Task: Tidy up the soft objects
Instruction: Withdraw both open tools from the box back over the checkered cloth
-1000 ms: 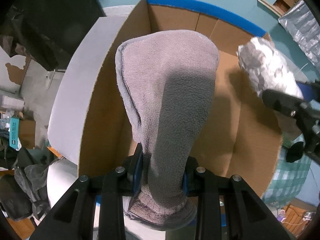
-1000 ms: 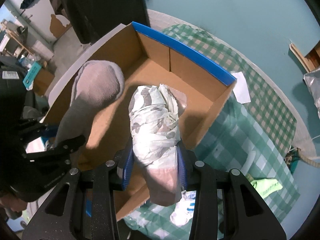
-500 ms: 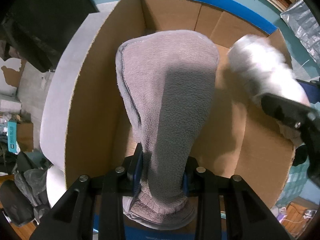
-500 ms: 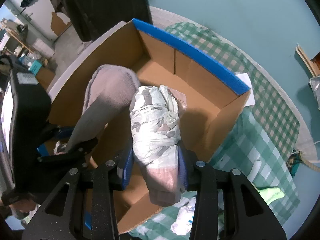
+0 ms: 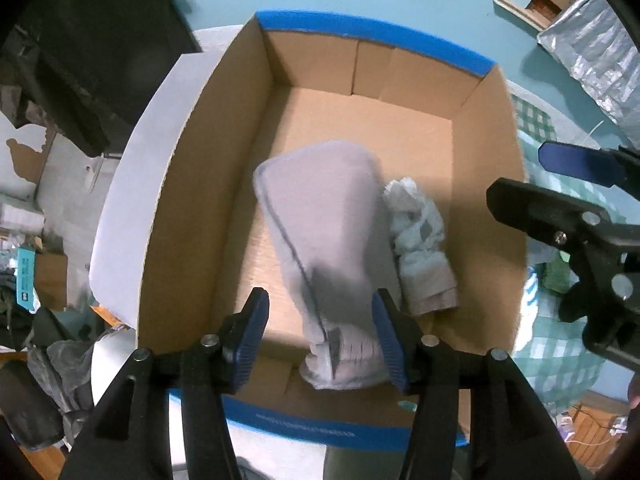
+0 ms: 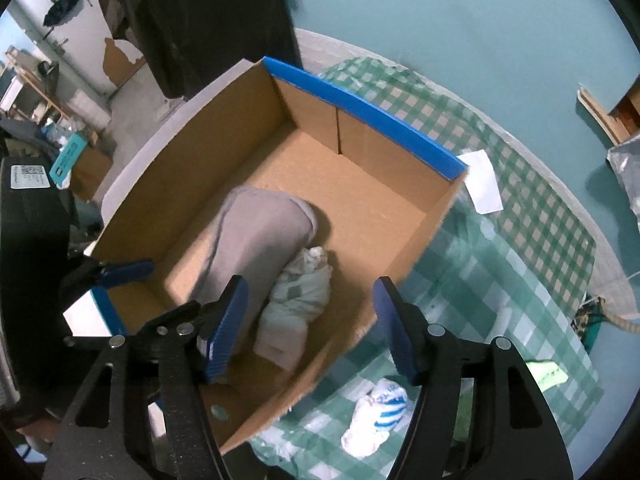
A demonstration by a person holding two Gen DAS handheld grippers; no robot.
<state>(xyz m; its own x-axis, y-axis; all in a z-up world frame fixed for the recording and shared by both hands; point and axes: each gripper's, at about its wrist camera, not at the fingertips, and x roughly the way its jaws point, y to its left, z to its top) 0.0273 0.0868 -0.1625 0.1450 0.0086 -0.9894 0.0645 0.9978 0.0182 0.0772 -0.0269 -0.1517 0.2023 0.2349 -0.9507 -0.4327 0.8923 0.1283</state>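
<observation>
A grey fleece sock (image 5: 324, 232) lies in the open cardboard box (image 5: 208, 168) with blue-taped edges. A white patterned rolled cloth (image 5: 420, 236) lies beside it on its right, touching it. My left gripper (image 5: 320, 332) is open above the sock's near end, with the right jaw close against the sock. My right gripper (image 6: 308, 320) is open above the box's near right wall, over the rolled cloth (image 6: 300, 296) and the sock (image 6: 248, 240). The right gripper also shows in the left wrist view (image 5: 560, 200).
The box (image 6: 400, 136) stands on a green checked cloth (image 6: 500, 248). A white and blue sock (image 6: 380, 412), a bright green item (image 6: 546, 374) and a white paper slip (image 6: 482, 182) lie on the cloth outside the box. A grey padded edge (image 5: 128, 184) runs left of the box.
Both grippers opened and let go. The grey sock and the rolled cloth dropped into the box and lie side by side. Both grippers pulled back upward.
</observation>
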